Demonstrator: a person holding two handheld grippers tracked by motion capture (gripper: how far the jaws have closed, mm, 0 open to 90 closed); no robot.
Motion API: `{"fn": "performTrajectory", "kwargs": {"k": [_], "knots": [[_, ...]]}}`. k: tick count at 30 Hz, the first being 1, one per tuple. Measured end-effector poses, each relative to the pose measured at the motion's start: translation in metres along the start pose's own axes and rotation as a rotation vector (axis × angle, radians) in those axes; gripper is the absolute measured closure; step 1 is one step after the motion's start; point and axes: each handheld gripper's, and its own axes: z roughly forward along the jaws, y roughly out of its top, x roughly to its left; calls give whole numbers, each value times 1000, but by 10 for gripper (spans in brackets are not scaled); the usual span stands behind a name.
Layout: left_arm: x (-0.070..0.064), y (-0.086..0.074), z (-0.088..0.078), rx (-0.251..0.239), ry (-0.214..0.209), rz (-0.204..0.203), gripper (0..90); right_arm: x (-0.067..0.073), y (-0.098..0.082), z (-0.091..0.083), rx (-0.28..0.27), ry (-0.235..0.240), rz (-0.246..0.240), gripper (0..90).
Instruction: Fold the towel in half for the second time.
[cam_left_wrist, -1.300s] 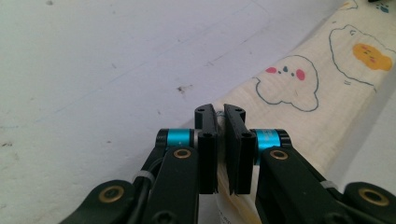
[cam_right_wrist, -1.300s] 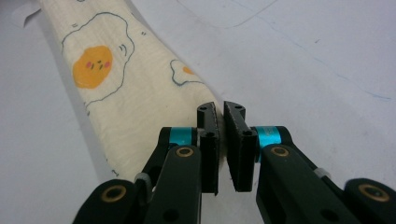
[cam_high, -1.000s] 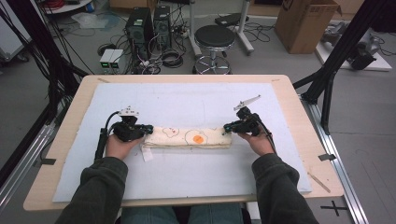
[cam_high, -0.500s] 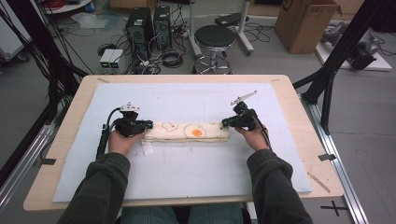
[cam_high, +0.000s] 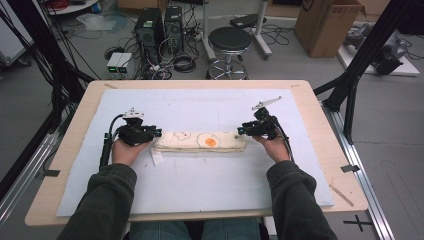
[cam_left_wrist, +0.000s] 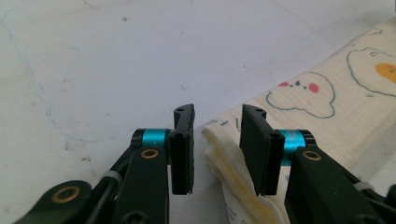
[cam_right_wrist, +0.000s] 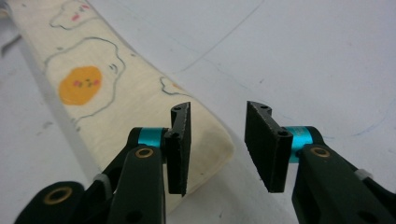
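A cream cloth (cam_high: 200, 141) printed with fried eggs lies folded into a long strip across the white mat (cam_high: 200, 185). My left gripper (cam_high: 156, 133) is at its left end and its jaws have just been opening. In the left gripper view the cloth's (cam_left_wrist: 327, 107) corner lies loose between the parted jaws of that gripper (cam_left_wrist: 217, 116). At the right end my right gripper (cam_high: 240, 131) has also just been opening. In the right gripper view the cloth's (cam_right_wrist: 107, 88) rounded end sits under the left jaw of that gripper (cam_right_wrist: 217, 114), with bare mat in the gap.
The mat covers most of a wooden table (cam_high: 325, 125). A small white tag (cam_high: 157, 158) pokes out below the cloth's left end. Beyond the far edge stand a stool (cam_high: 230, 40), computer cases (cam_high: 160, 25) and a cardboard box (cam_high: 325, 20). Black frame posts (cam_high: 357, 75) flank the table.
Both grippers were shut on the cloth's ends and have opened, letting go of it. The cloth now lies a little farther from the person than a second ago.
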Motion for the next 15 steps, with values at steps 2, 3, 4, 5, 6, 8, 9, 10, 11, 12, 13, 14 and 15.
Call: {"fn": "performTrajectory", "kwargs": {"k": [2, 3, 4, 5, 6, 8, 9, 10, 11, 12, 13, 14, 15], "knots": [[0, 0, -3, 6, -2, 10, 630, 1, 0, -3, -9, 8, -1, 578], [-1, 0, -4, 4, -5, 4, 622, 2, 1, -4, -15, 5, -4, 570], [-1, 1, -5, 9, -7, 7, 608, 3, 1, -5, -20, 6, -4, 558], [-1, 0, -6, 8, -6, 6, 600, 4, 1, -6, -28, 8, -4, 547], [-2, 1, -7, 6, -14, 8, 599, 4, 1, -7, -35, 8, -8, 539], [-2, 1, -9, 6, -18, 17, 589, 6, 2, -9, -45, 11, -2, 508], [-3, 1, -10, 2, -22, 14, 583, 7, 3, -10, -55, 10, -4, 485], [-4, 2, -11, 3, -25, 20, 572, 7, 3, -11, -61, 15, 3, 469], [-5, 2, -12, -1, -32, 19, 566, 7, 3, -13, -69, 24, 15, 452], [-6, 2, -13, -3, -37, 21, 562, 7, 3, -13, -79, 27, 20, 426], [-8, 3, -13, -3, -38, 28, 551, 8, 3, -14, -81, 27, 25, 412], [-10, 3, -15, -1, -47, 34, 539, 9, 3, -15, -79, 26, 25, 403], [-11, 3, -16, 4, -50, 44, 539, 10, 3, -16, -80, 27, 18, 389]]}}
